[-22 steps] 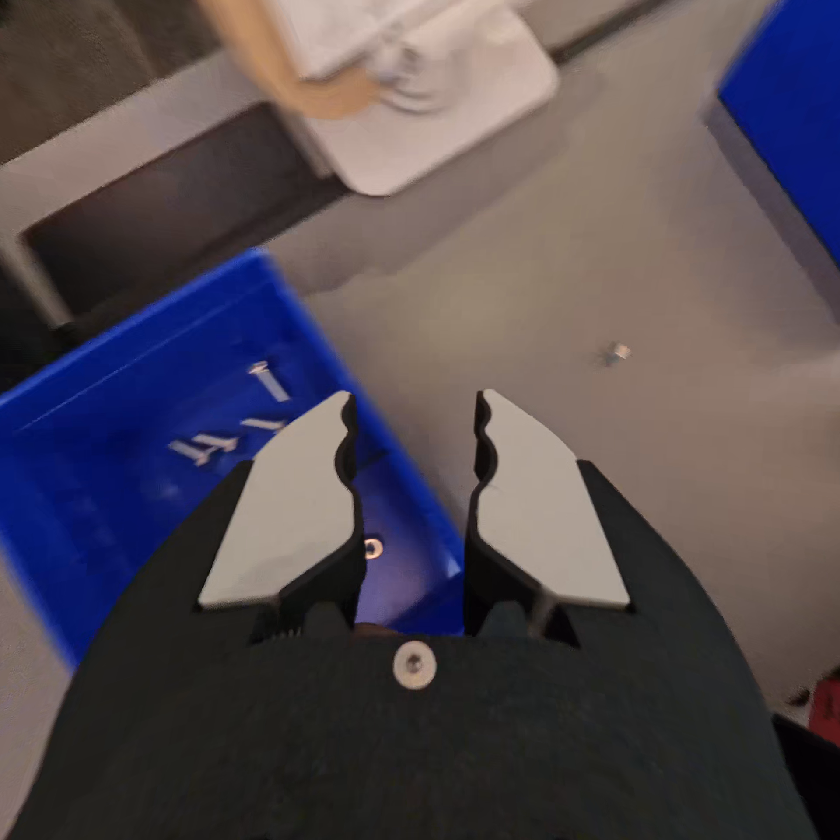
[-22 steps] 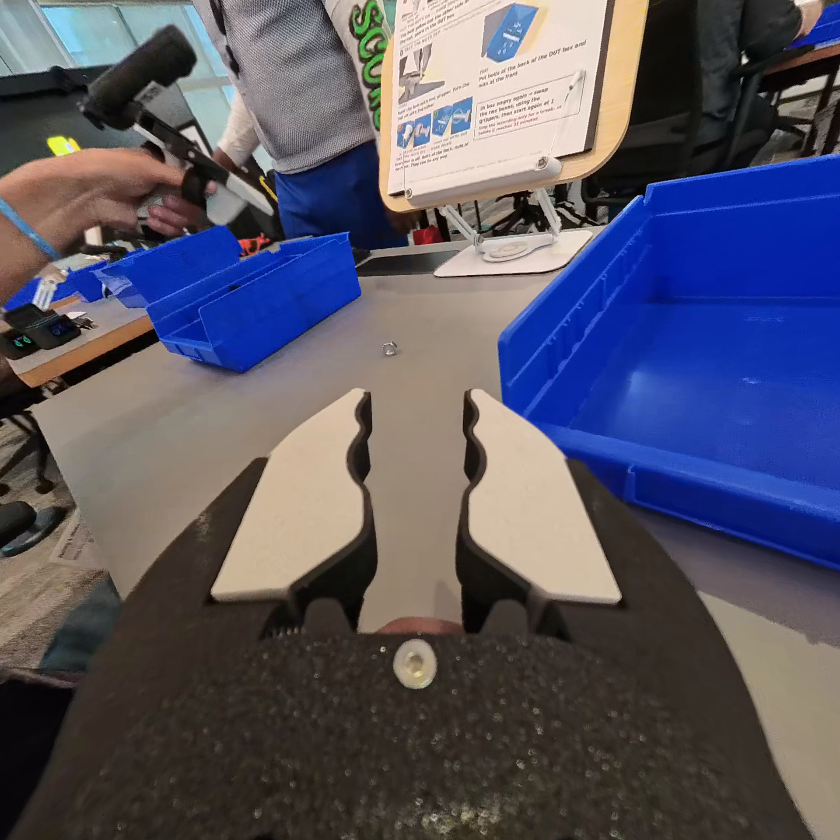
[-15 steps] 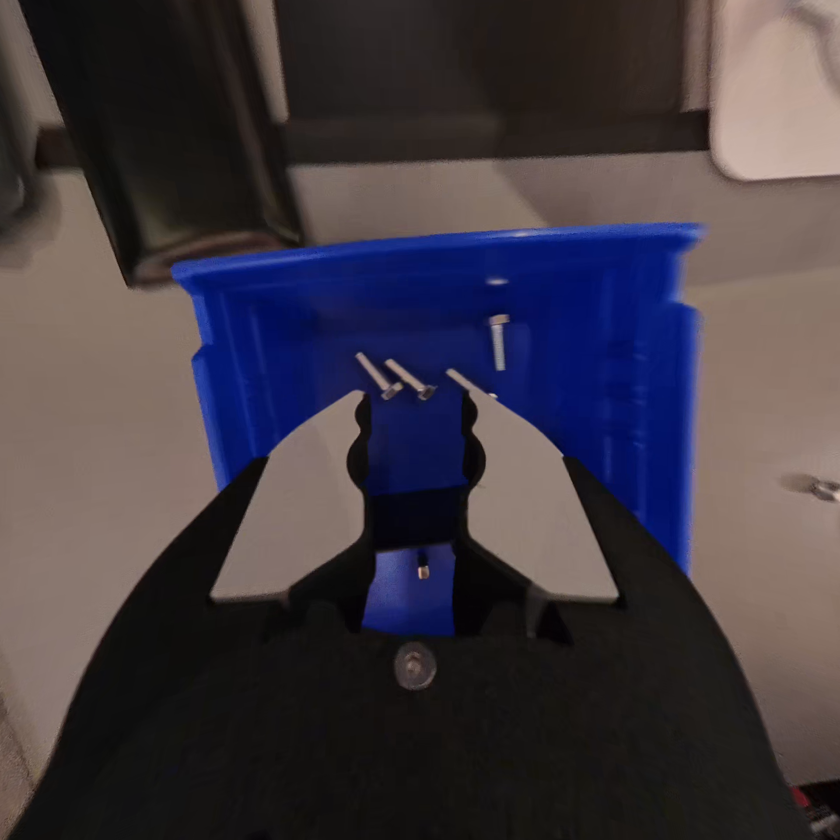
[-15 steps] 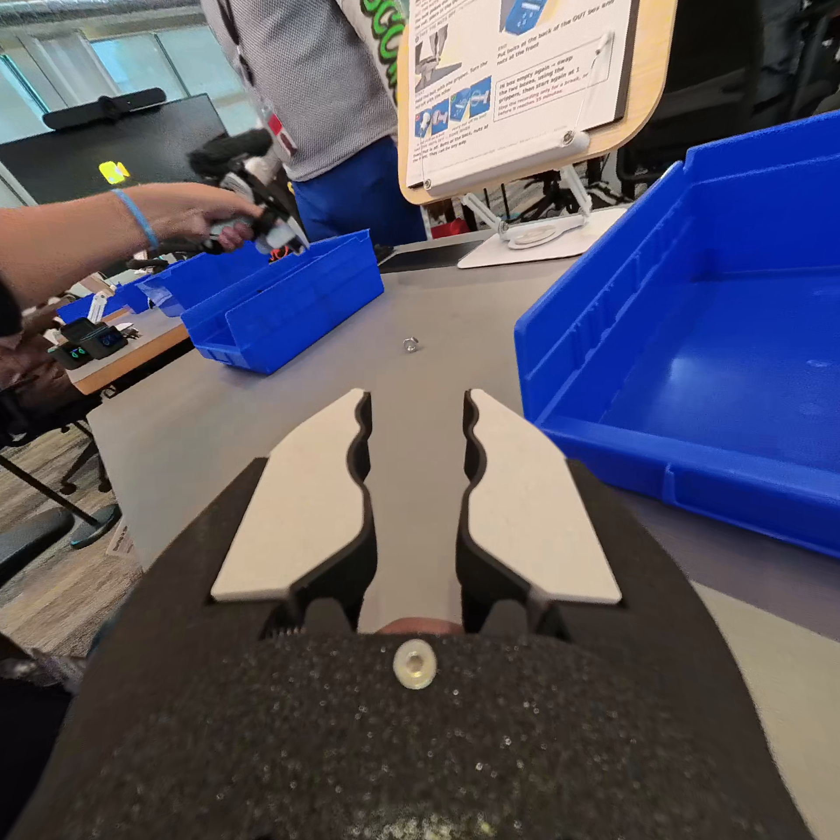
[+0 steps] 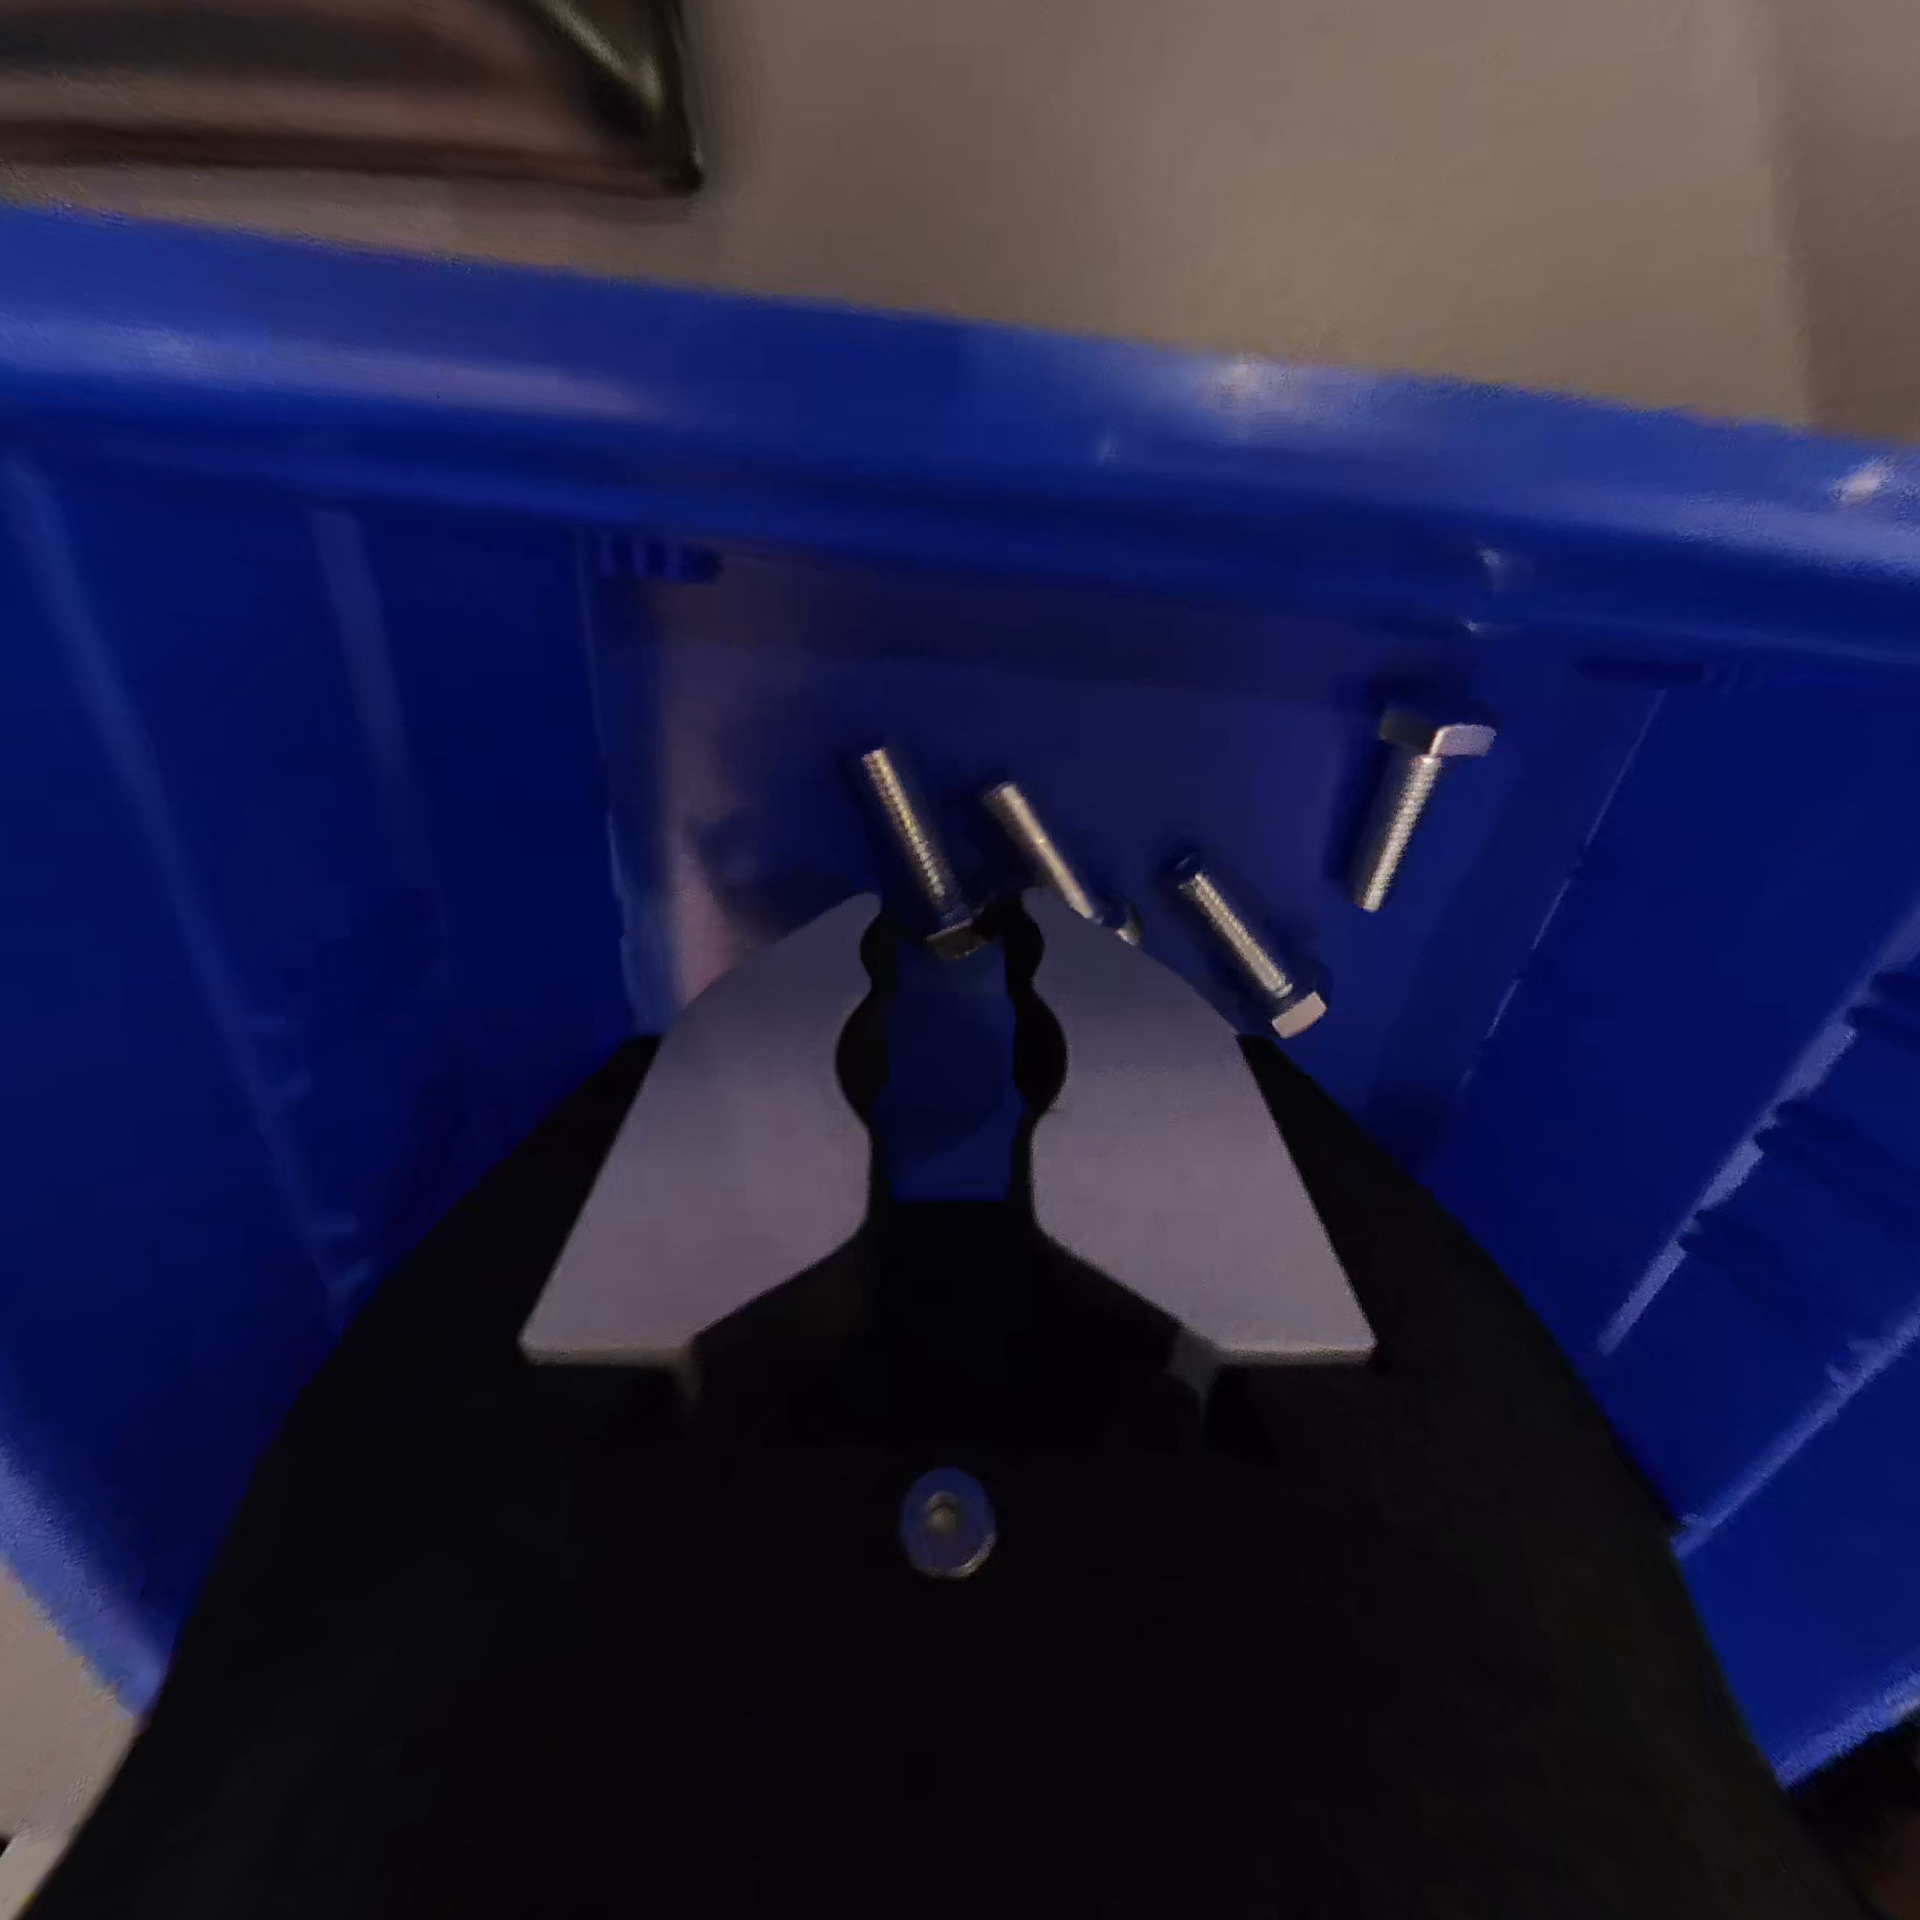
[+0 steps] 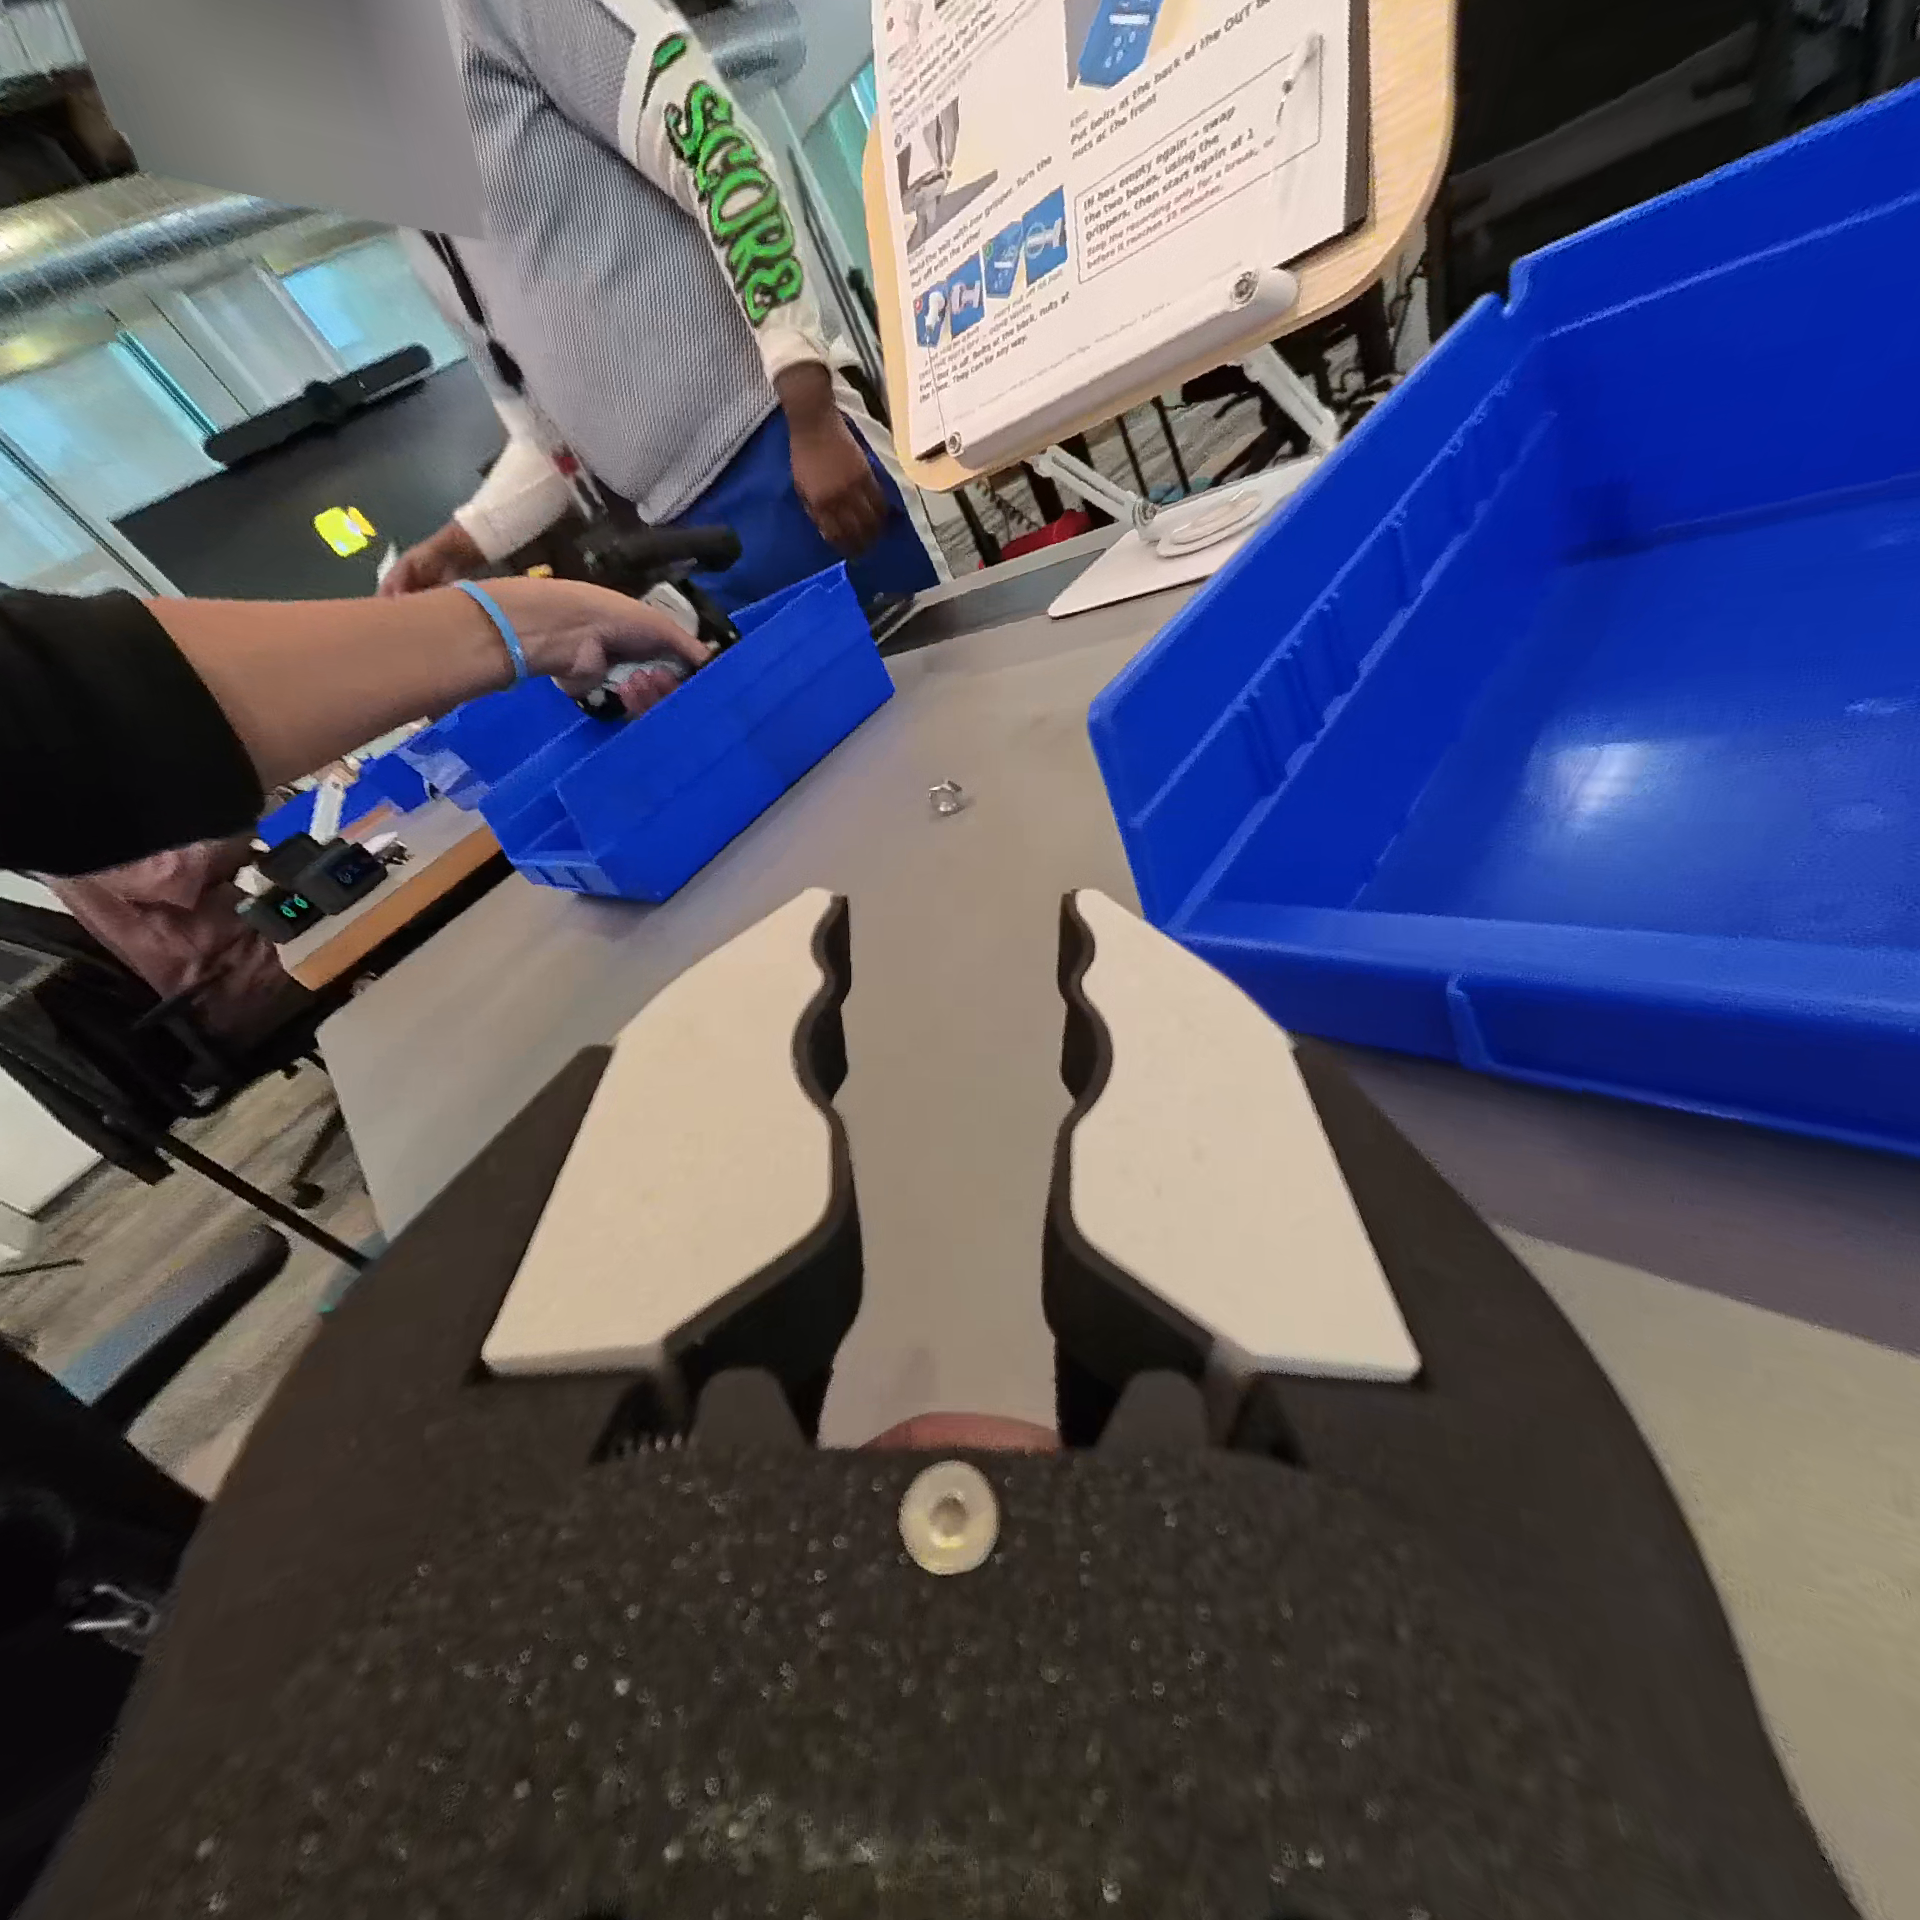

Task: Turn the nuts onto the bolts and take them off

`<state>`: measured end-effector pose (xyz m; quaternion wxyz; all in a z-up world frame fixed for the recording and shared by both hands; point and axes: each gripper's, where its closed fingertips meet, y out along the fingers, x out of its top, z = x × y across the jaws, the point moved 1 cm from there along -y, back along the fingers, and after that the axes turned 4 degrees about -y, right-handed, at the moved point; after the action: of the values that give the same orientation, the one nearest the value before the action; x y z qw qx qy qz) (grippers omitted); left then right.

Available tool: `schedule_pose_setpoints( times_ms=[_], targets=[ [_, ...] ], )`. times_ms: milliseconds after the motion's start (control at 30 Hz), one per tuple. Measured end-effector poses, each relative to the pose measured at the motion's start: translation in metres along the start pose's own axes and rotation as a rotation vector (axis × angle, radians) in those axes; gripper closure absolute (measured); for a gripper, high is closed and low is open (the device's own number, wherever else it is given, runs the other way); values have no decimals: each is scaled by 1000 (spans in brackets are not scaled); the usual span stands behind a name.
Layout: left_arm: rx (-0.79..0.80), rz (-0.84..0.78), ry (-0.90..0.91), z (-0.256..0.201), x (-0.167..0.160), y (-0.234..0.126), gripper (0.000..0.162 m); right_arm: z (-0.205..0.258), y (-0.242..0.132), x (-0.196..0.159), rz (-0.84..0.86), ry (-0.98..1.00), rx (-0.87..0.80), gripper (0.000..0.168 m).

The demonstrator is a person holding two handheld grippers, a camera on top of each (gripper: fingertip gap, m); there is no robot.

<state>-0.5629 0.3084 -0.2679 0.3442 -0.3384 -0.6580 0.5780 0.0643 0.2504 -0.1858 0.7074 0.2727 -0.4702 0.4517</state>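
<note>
Blue bin (image 5: 312, 935) holds bolts (image 5: 1247, 951); printed instruction sheet (image 6: 1101, 208) stands behind.

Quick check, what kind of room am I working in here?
Probably a shared workshop or lab: blue parts bins on a grey table, an instruction sheet on a stand, and another person at the next table.
</note>
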Motion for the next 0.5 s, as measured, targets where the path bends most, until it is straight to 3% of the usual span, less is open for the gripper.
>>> schedule_pose_setpoints(
  times_ms=[233,367,500],
  targets=[
    [46,-56,101,2,-2,-5,145,2,-1,2,-7,-22,1,131],
    [-68,-340,198,-25,-7,-56,145,8,3,-5,33,-124,-11,132],
    [-313,-710,376,-78,-65,-130,146,22,16,-4,51,-183,29,132]
  ],
)
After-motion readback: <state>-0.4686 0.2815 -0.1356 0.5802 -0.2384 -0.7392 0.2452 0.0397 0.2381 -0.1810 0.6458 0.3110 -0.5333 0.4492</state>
